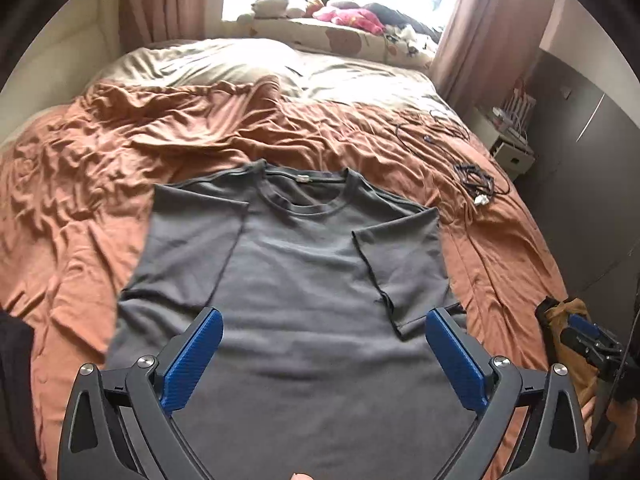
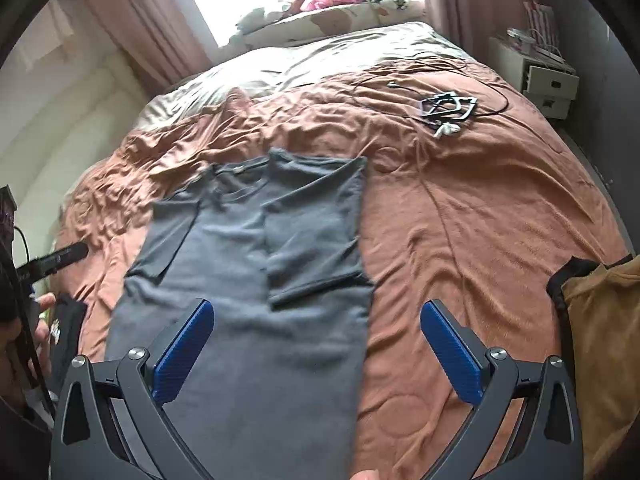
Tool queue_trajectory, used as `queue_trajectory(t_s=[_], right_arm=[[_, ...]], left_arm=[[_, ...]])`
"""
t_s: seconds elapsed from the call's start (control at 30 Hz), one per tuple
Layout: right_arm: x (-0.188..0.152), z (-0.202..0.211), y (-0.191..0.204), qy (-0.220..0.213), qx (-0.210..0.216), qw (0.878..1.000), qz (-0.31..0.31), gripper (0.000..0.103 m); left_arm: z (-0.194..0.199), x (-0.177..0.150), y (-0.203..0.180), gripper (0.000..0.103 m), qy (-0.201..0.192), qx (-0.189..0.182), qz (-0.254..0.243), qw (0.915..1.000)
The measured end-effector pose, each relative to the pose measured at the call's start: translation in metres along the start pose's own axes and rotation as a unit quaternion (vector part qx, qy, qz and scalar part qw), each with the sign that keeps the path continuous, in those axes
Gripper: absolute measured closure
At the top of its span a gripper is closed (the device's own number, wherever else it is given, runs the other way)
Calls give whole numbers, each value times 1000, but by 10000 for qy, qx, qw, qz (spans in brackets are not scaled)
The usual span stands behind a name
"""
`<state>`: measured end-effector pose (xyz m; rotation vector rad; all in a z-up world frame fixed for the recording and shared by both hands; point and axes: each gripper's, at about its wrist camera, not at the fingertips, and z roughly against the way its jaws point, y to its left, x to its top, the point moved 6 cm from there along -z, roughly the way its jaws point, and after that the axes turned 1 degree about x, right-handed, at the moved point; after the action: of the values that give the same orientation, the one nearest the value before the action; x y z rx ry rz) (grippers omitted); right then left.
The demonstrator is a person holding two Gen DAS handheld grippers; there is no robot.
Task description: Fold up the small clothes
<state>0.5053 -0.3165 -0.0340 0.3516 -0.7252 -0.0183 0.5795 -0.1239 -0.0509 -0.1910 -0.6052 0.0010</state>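
A grey T-shirt point(image 1: 304, 280) lies flat on the orange bedspread point(image 1: 100, 168), collar away from me, with both sleeves and sides folded inward over the body. It also shows in the right wrist view point(image 2: 256, 280). My left gripper point(image 1: 324, 320) is open and empty, hovering above the shirt's lower middle. My right gripper point(image 2: 316, 312) is open and empty, above the shirt's right edge, with its left finger over the cloth and its right finger over the bedspread point(image 2: 480, 240).
A tangle of cables point(image 2: 448, 108) lies on the bed at the far right. A brown garment point(image 2: 600, 340) lies at the right edge, a dark garment point(image 2: 66, 332) at the left. Pillows and soft toys point(image 1: 344, 16) sit by the window. A white bedside cabinet point(image 2: 544, 80) stands beyond.
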Motion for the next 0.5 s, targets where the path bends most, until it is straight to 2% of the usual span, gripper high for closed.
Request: queue_trajectory(t_s=[0.17,0.5], right_arm=[[-11,29,8,-99,-75,9999,79,0],[-49,79,19,-526,-200,9984,-89,0]], left_arm=[[36,-16,15,1,-134,-99,-64,9998],[99,-56,42,1,-341,-45,-339,9988]])
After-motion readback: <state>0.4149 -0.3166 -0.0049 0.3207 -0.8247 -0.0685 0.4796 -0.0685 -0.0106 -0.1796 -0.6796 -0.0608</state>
